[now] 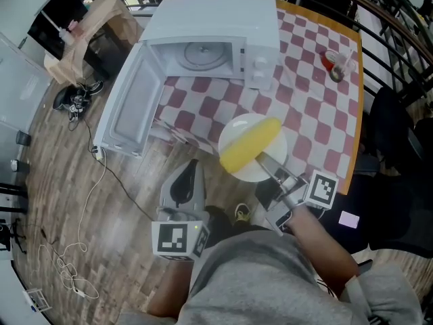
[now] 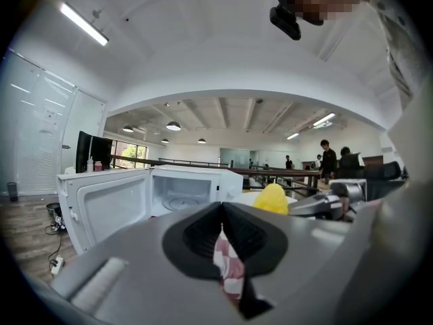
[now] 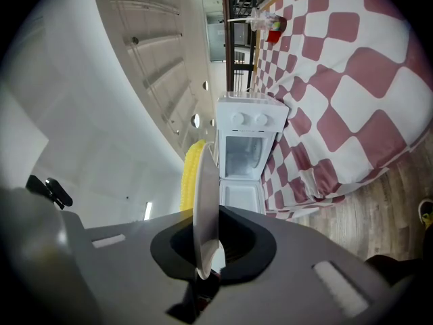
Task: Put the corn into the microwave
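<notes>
A yellow corn cob (image 1: 252,144) lies on a white plate (image 1: 238,127). My right gripper (image 1: 264,162) is shut on the plate's near rim and holds it above the front of the checkered table (image 1: 318,114). In the right gripper view the plate (image 3: 205,202) stands edge-on between the jaws of that gripper (image 3: 206,269), with the corn (image 3: 191,175) behind it. The white microwave (image 1: 210,26) stands open, its door (image 1: 132,103) swung out left and its glass turntable (image 1: 203,54) bare. My left gripper (image 1: 194,162) is shut and empty, left of the plate, pointing at the microwave (image 2: 196,181).
A red cup (image 1: 329,61) with a clear lid stands at the table's far right. Cables (image 1: 74,263) trail across the wooden floor at the left. A brown bag (image 1: 88,32) sits beyond the door, a dark chair (image 1: 392,127) at the right, and a black railing behind the table.
</notes>
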{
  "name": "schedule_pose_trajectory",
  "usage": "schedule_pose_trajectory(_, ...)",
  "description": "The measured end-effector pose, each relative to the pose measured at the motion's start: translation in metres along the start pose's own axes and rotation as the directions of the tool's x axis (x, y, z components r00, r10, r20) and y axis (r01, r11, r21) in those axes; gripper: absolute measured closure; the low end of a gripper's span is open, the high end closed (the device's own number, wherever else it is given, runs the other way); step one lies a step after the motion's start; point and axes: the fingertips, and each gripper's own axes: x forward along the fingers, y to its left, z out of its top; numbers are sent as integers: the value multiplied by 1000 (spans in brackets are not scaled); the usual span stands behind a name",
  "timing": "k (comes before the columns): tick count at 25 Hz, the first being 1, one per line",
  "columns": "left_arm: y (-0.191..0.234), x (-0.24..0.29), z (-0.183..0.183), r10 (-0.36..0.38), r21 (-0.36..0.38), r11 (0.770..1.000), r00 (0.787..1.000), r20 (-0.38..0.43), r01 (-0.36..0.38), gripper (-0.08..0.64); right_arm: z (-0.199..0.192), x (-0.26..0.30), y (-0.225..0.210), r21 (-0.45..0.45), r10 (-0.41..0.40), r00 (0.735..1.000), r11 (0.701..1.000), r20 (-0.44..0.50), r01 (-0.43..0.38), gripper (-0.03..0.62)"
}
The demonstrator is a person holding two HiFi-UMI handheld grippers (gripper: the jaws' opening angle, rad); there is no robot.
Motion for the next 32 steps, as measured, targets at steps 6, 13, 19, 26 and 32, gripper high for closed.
schedule_pose_trajectory(6, -2, -4, 3, 1, 22, 1000, 1000, 1, -1, 551, -1, -5, -3, 2, -12, 1000, 1000, 4, 12, 586)
schedule_pose_trajectory(13, -5, -7, 1, 3, 27, 1000, 1000, 8, -3, 551, -4, -7, -8, 28, -17, 1000, 999, 4, 17, 586)
schedule_pose_trajectory(19, 0, -6, 2, 4, 23, 1000, 1000, 7, -4, 551, -5, -4, -9, 27, -20, 1000, 999, 2, 20, 586)
schedule_pose_trajectory(26, 11, -1, -3, 3, 5, 1000, 1000, -1, -3, 551, -1, 9, -12, 25, -29, 1000, 999, -4, 29, 586)
schedule_pose_trajectory(32, 26, 12, -9, 5, -8, 1000, 1000, -22, -6, 551, 11, 25, -16, 16, -41, 999, 999, -2, 41, 586)
